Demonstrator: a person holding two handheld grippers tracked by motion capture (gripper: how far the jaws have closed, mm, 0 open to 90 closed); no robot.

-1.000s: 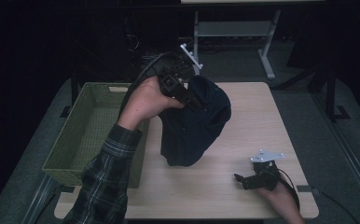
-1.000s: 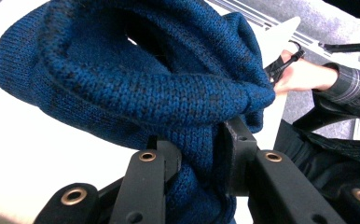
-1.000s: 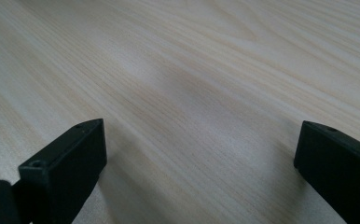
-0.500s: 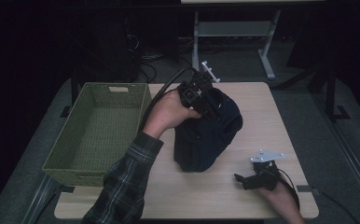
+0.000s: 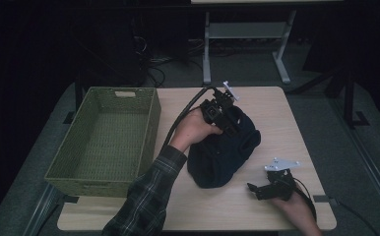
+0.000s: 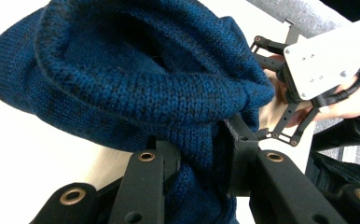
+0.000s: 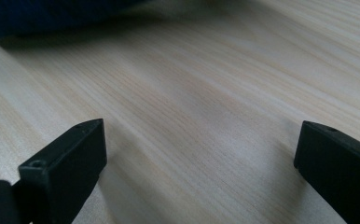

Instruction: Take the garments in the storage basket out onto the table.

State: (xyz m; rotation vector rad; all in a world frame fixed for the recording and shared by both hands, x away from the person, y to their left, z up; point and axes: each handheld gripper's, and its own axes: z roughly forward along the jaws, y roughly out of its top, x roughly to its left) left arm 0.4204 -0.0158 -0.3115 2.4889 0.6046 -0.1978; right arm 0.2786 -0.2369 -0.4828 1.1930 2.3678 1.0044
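Wood table [image 5: 296,123]: L gripper [image 6: 201,149] pinching blue knit hat [image 6: 136,79]

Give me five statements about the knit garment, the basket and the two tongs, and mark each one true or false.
1. The left tongs are shut on a fold of the blue knit garment. True.
2. The green basket holds the garment. False: the garment lies on the wooden table, to the right of the basket, which has nothing in it.
3. The right tongs stand open with nothing between them. True.
4. The right tongs grip the garment's edge. False: they rest low over bare wood near the table's front edge, apart from the garment.
5. The garment is bright red. False: it is dark blue.
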